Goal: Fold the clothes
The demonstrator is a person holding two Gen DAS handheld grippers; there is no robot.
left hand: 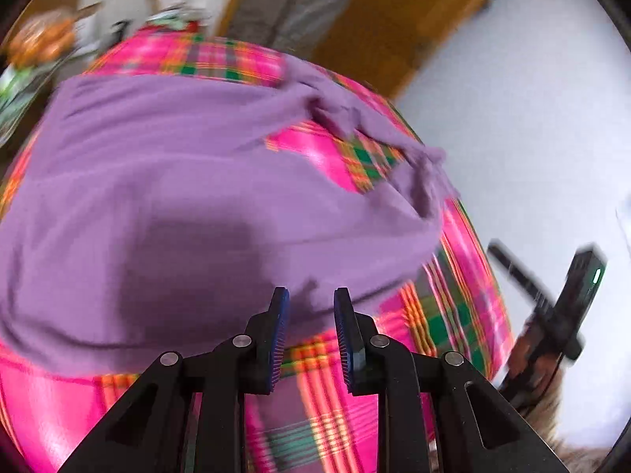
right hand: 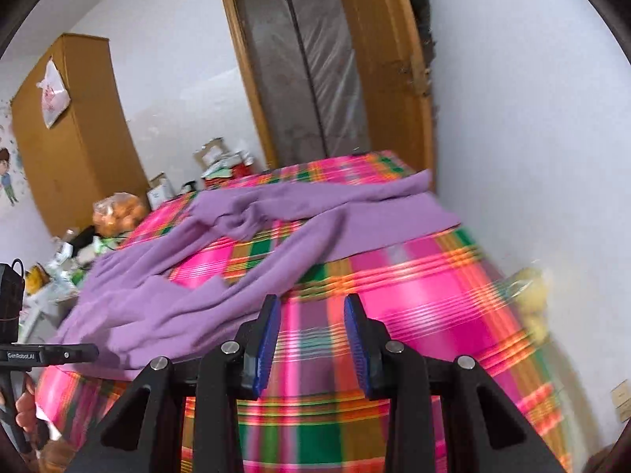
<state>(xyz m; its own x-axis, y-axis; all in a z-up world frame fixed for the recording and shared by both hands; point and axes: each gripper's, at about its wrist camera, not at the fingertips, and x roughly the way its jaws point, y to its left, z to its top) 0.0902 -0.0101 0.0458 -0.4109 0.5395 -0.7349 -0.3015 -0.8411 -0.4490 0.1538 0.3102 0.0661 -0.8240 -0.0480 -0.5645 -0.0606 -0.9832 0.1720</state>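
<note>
A purple long-sleeved garment [left hand: 165, 181] lies spread on the pink plaid bed cover [left hand: 453, 315], one sleeve rumpled toward the right. My left gripper [left hand: 311, 299] hovers open just over the garment's near hem, nothing between its blue pads. In the right wrist view the same purple garment [right hand: 221, 276] stretches from lower left to the far right, with a sleeve crossing the plaid cover [right hand: 414, 307]. My right gripper [right hand: 313, 307] stands open above bare plaid, just right of the sleeve's edge. The other gripper's body [right hand: 15, 339] shows at the left edge, held by a hand.
The bed fills the corner, with a white wall [right hand: 532, 138] on its right. A wooden door frame [right hand: 315, 71] stands behind the bed, a wooden wardrobe [right hand: 71, 130] at left. Boxes and bags [right hand: 118, 213] clutter the far left side. A yellowish object [right hand: 536, 295] sits against the wall.
</note>
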